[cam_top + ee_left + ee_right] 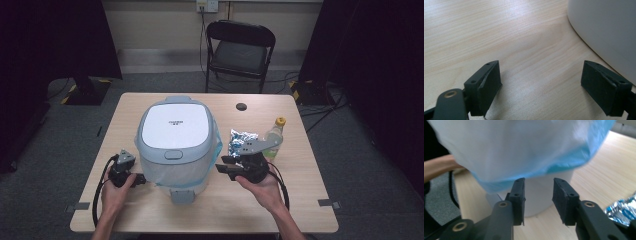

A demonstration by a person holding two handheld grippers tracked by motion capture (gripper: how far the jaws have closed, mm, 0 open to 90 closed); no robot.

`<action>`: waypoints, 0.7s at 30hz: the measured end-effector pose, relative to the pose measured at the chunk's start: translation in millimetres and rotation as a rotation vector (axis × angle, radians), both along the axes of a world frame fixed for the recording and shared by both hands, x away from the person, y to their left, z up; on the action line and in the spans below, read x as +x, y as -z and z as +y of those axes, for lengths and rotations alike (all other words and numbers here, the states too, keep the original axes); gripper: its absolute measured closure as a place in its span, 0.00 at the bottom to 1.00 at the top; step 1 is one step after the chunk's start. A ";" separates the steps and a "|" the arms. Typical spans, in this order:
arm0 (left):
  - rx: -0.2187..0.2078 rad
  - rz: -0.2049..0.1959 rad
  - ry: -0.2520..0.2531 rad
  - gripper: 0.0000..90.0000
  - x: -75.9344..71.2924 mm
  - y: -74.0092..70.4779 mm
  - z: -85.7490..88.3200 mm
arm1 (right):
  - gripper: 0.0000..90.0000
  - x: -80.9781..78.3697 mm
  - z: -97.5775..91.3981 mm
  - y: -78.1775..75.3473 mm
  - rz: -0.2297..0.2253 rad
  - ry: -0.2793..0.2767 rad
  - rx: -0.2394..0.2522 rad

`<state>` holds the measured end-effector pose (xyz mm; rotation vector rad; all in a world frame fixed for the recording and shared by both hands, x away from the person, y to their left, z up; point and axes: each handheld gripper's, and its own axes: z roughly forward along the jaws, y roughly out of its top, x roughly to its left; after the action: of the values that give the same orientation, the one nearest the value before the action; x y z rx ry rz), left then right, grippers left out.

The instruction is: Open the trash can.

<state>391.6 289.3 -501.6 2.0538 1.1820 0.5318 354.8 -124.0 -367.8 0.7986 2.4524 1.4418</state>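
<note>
A white and grey lidded bin (175, 142) stands mid-table, and a pale blue plastic bag (524, 145) hangs down over its sides. My left gripper (137, 173) rests low at the bin's left, near the table surface. In the left gripper view its jaws (541, 85) stand wide apart over bare wood, with the bin's wall (604, 30) just to the right. My right gripper (225, 165) is held at the bin's right side and points at it. Its jaws (539, 195) stand a little apart with nothing between them, facing the bag's lower hem and the bin's base.
A crumpled foil packet (240, 140) and a clear bottle with a yellow cap (274, 135) lie right of the bin, just behind my right gripper. The wooden table (300, 200) has a cable hole (242, 106) near its back edge. A black folding chair (240, 47) stands beyond.
</note>
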 end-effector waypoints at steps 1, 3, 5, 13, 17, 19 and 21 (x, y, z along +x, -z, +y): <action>0.000 0.000 0.000 0.17 0.0 0.0 0.0 | 0.72 -2.0 0.4 -4.5 -0.008 -0.007 0.004; 0.002 0.000 0.001 0.17 0.1 0.0 0.2 | 0.73 -6.1 0.8 -14.5 -0.017 -0.026 0.015; 0.002 0.000 0.001 0.17 0.1 -0.1 0.3 | 0.73 -10.8 1.1 -26.0 -0.028 -0.031 0.013; 0.002 0.000 0.002 0.17 0.1 -0.1 0.3 | 0.81 -13.9 6.6 -55.0 -0.048 -0.091 0.065; 0.001 0.001 0.004 0.17 0.3 0.0 0.4 | 0.83 -19.9 12.7 -76.2 -0.106 -0.123 0.100; 0.001 0.001 0.004 0.17 0.2 0.0 0.3 | 0.84 -19.5 22.2 -87.7 -0.121 -0.148 0.102; 0.001 0.001 0.004 0.17 0.2 0.0 0.4 | 0.84 -18.3 27.0 -90.1 -0.119 -0.159 0.103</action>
<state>391.9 289.7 -501.6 2.0572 1.1785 0.5295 336.5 -97.0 -277.8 0.5297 2.4152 1.6321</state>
